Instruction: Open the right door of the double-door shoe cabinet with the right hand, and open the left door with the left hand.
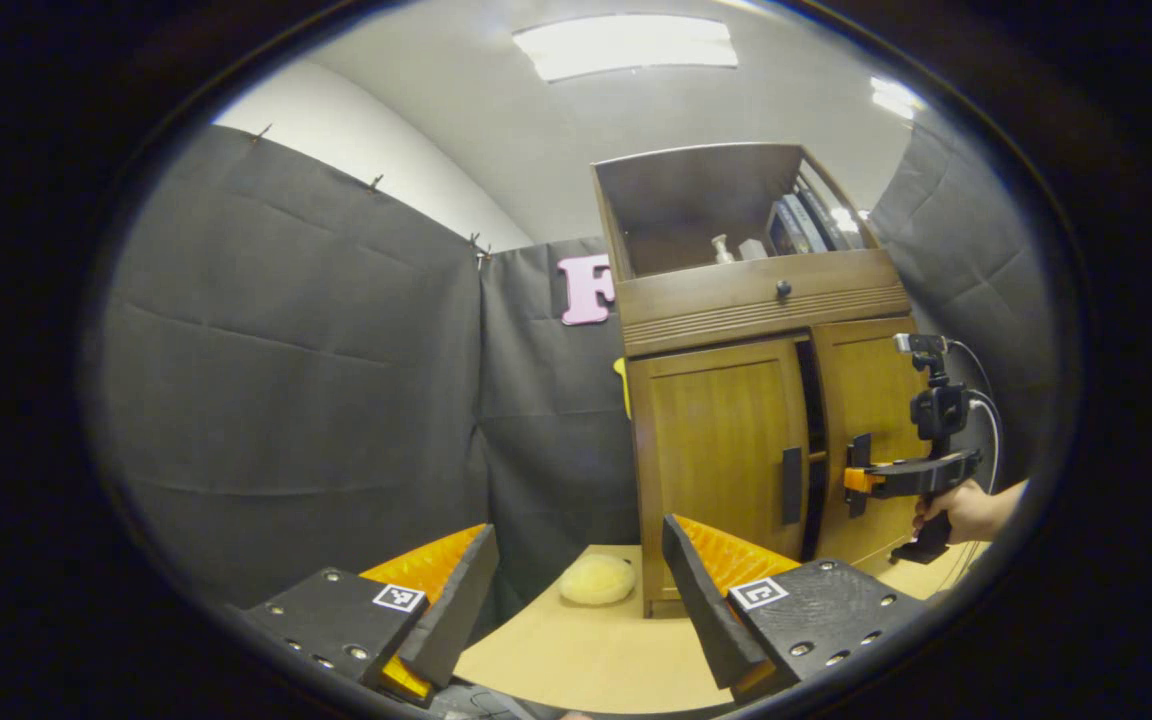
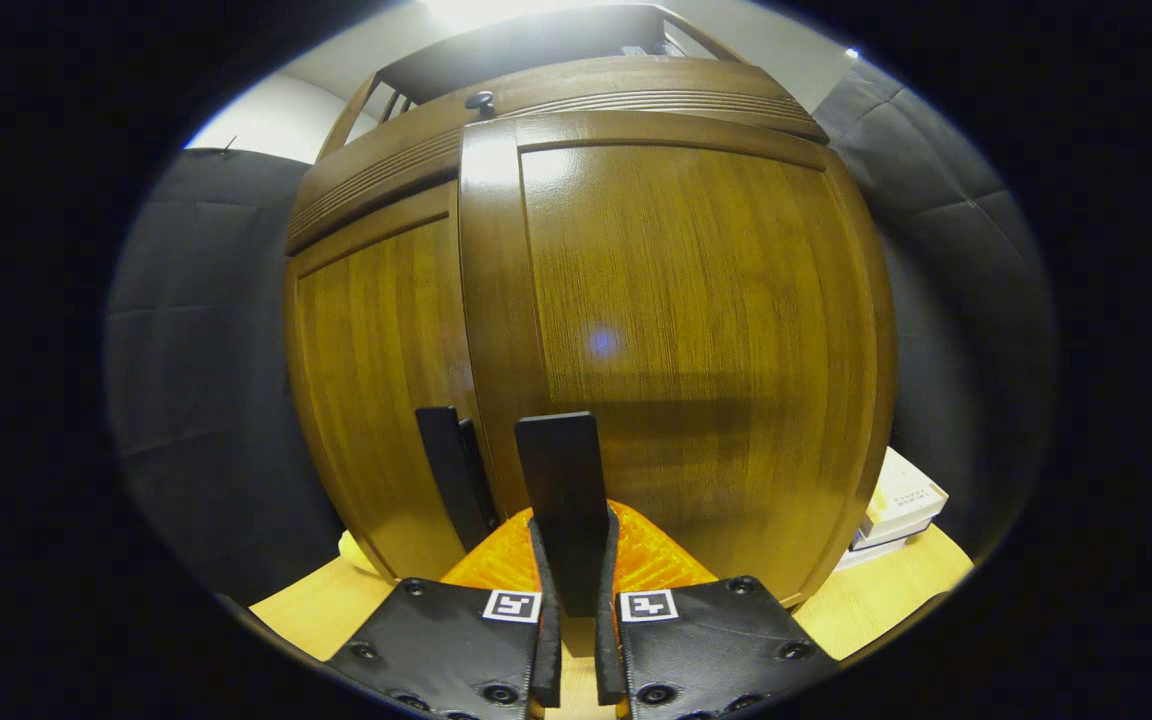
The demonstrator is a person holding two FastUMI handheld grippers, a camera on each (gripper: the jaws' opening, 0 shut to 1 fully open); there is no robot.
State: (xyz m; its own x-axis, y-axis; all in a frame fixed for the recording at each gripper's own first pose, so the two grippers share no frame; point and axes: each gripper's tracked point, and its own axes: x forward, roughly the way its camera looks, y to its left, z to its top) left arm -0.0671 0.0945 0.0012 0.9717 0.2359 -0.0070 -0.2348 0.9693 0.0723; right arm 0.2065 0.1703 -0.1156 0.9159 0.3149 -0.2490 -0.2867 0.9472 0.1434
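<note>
The right claw [image 2: 576,600] is clenched on the right door's handle [image 2: 561,490], with the left door's handle [image 2: 451,470] just to its left. From the left gripper view, the right door [image 1: 861,430] stands slightly ajar. The left claw [image 1: 576,600] hangs released, the closed left door [image 1: 716,450] well ahead, a yellow ball [image 1: 596,580] on the counter [image 1: 576,650] between.

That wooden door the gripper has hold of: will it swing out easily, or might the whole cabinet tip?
The right door already stands slightly ajar, so it probably swings freely on its hinges. The right gripper clamps its stiff handle, which likely won't flex. The cabinet looks broad and heavy, so tipping seems unlikely.
</note>
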